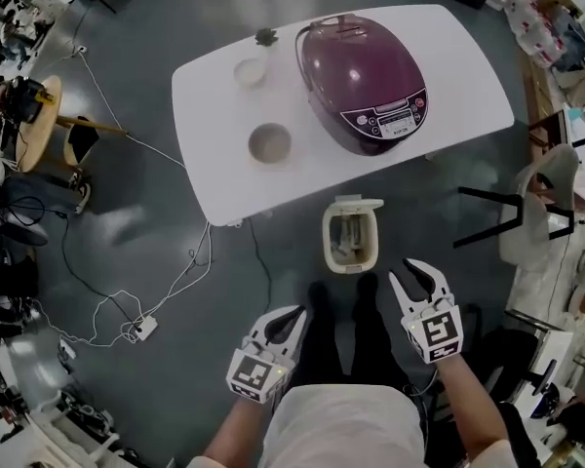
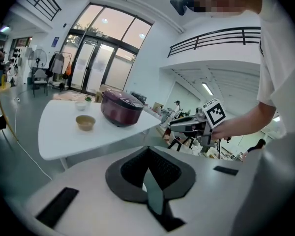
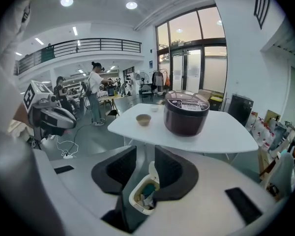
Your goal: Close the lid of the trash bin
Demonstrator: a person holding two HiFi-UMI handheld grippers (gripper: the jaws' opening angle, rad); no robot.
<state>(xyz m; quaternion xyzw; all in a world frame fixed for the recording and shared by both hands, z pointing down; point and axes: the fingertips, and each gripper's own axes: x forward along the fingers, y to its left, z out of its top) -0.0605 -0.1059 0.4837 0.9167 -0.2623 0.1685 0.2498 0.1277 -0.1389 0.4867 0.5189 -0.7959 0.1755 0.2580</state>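
The trash bin [image 1: 351, 237] stands on the floor just in front of the person's shoes, near the front edge of the white tabletop [image 1: 448, 57]. Its lid [image 1: 358, 204] is tipped up on the side toward the tabletop. The mouth is open, and what looks like some rubbish lies inside.

Both tools are held up near the person's waist, well above the bin. The left tongs [image 1: 294, 316] are pressed together with nothing in them. The right tongs [image 1: 410, 278] are spread apart and also empty. Its own camera looks between its jaws straight down at the open bin [image 3: 143, 195] far below.

Several things could go wrong from where I stand. The bin looks small and light and sits on smooth floor. A sideways push on the lid, rather than one down and toward the person, would likely make it skid or tip over. The hinge seems to be on the far side, so reaching over means going close under the tabletop edge, and a tool could knock against it. The spread right tongs could catch the bin's rim on the way down. If any rubbish stands above the rim, the lid may come down on it and spring back up rather than seat. I can't tell from here how high the rubbish sits.
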